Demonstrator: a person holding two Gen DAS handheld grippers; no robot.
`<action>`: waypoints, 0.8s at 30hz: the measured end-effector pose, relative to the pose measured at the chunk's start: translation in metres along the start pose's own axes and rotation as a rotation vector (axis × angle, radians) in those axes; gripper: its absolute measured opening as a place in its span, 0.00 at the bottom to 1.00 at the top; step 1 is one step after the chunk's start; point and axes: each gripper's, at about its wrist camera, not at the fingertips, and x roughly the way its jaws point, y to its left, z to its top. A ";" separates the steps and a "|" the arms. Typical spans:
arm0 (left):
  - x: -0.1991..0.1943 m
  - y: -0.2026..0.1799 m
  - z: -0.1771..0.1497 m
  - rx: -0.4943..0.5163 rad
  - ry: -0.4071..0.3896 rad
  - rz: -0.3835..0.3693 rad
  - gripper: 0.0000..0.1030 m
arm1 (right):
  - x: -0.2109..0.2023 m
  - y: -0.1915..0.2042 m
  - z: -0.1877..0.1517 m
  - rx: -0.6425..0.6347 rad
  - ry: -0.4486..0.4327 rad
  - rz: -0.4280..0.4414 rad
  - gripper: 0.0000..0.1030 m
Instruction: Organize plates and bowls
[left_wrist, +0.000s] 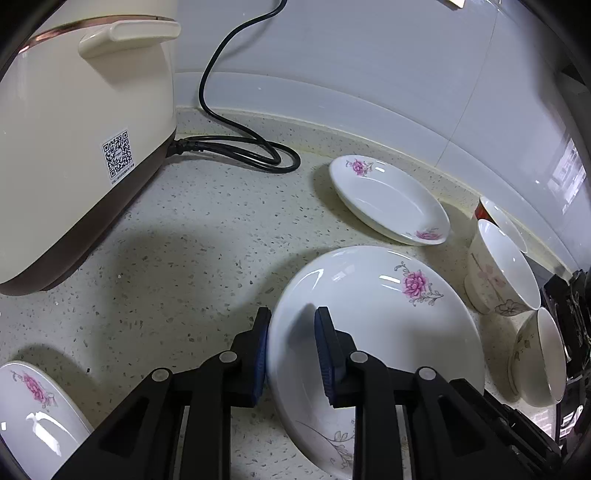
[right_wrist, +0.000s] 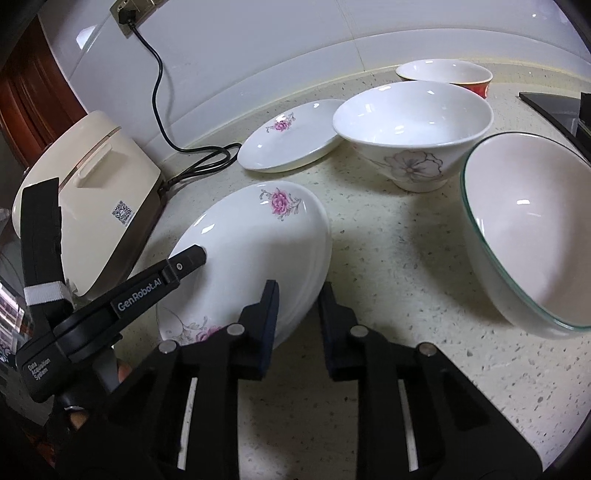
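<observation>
A white oval plate with pink flowers (left_wrist: 376, 332) (right_wrist: 255, 251) is tilted above the counter. My left gripper (left_wrist: 291, 347) has its jaws on either side of the plate's left rim, one pad under and one on top. My right gripper (right_wrist: 299, 317) straddles the plate's right rim the same way. The left gripper also shows in the right wrist view (right_wrist: 184, 262) on the plate's far edge. A second flowered plate (left_wrist: 388, 199) (right_wrist: 288, 136) lies behind. A third plate (left_wrist: 33, 410) sits at lower left.
A cream rice cooker (left_wrist: 81, 140) (right_wrist: 92, 192) stands at left with its black cord (left_wrist: 243, 147) coiled on the speckled counter (left_wrist: 184, 229). Three bowls stand at right: a flowered one (right_wrist: 413, 129), a glass-rimmed one (right_wrist: 528, 236), a red one (right_wrist: 443, 75). A black stove edge (right_wrist: 554, 107) lies beyond.
</observation>
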 end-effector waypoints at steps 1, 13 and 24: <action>-0.001 0.000 0.000 -0.003 0.001 0.000 0.24 | 0.000 0.000 0.000 -0.002 -0.003 0.001 0.24; -0.012 0.001 0.004 -0.013 -0.040 -0.001 0.25 | -0.008 0.001 0.000 -0.019 -0.048 0.045 0.24; -0.030 -0.004 0.001 0.010 -0.104 0.013 0.25 | -0.015 0.006 -0.002 -0.030 -0.085 0.074 0.24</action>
